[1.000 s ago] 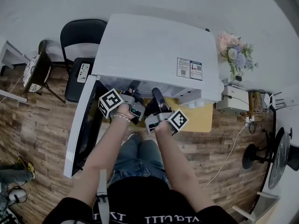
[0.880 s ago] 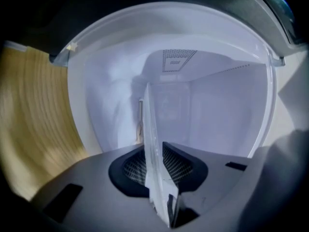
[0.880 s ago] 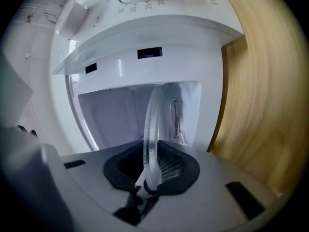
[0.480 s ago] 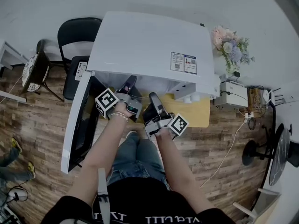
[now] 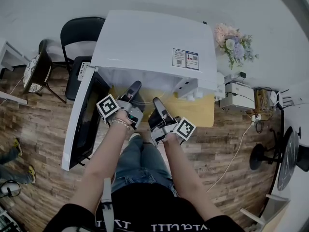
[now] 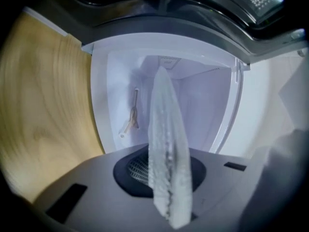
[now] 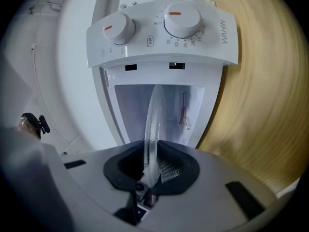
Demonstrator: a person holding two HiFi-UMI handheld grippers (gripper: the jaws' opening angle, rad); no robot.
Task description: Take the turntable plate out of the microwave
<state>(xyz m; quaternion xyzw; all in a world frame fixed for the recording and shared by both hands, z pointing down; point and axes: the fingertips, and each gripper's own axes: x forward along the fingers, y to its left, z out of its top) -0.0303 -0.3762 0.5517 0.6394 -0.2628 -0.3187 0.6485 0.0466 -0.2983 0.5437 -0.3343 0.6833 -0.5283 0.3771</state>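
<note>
Evidently you had drawn both claws back toward you, away from the mouth of the microwave. The left claw had just tightened on the rim of the turntable plate, and the right claw was clamped on it too. The plate hung between them, just outside the open cavity, so it looked nearly free.

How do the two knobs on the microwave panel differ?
The knob beside the brand lettering has numbers printed along its edge; the other knob has only faint small marks. The first's orange line lies level in the picture; the other's slants. Both are white and round.
</note>
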